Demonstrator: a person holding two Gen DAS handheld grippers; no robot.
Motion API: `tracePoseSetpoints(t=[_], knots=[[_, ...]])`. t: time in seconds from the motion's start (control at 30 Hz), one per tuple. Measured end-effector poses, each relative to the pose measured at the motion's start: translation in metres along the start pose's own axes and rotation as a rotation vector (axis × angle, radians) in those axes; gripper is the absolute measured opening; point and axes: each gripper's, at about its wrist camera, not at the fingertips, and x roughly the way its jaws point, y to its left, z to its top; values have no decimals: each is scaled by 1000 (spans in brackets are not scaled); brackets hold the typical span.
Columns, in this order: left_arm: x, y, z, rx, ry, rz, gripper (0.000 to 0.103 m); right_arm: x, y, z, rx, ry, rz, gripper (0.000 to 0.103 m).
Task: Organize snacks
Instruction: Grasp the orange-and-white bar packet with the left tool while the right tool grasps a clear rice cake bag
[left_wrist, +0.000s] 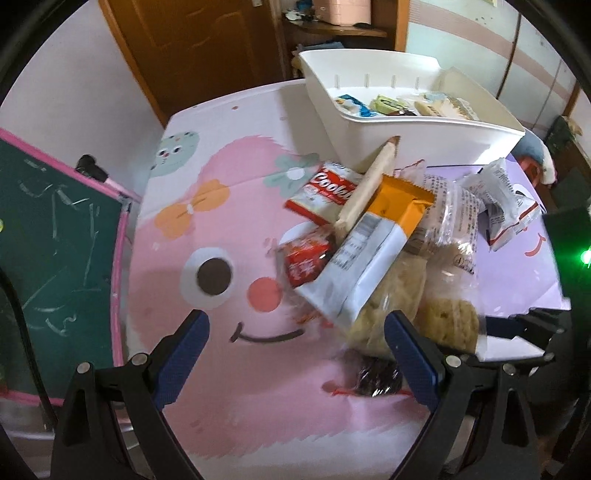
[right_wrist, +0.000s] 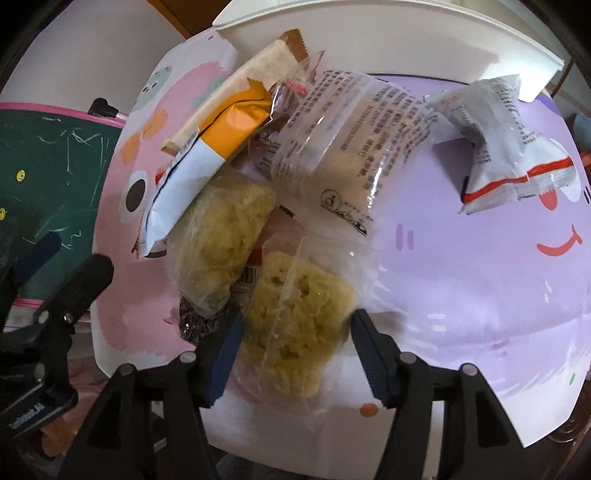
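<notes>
A few snacks sit in your bin (left_wrist: 424, 127), most still heaped on the bench (right_wrist: 480, 277); left claw (left_wrist: 295, 354) open and empty, right claw (right_wrist: 295, 350) open astride a cake pack (right_wrist: 295, 325).

A brown wooden door (left_wrist: 192, 48) is set in a pale wall (left_wrist: 74, 85); a green chalkboard (left_wrist: 55, 236) with a pink frame is seen beside the table.

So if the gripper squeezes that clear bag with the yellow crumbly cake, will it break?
Probably a bit. The cake looks lumpy and crumbly, so squeezing may crush it. Its clear wrapper looks thin and crinkly, likely floppy and slippery. It seems light, between the right gripper fingers.
</notes>
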Motion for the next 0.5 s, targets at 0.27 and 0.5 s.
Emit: tracePoseSetpoints(t=[0.27, 0.5], knots=[[38, -14, 36, 38, 46, -50, 95, 7, 8, 2, -76, 22, -44, 57], [72, -21, 54, 18, 143, -167, 85, -4, -15, 3, -43, 27, -35, 55]])
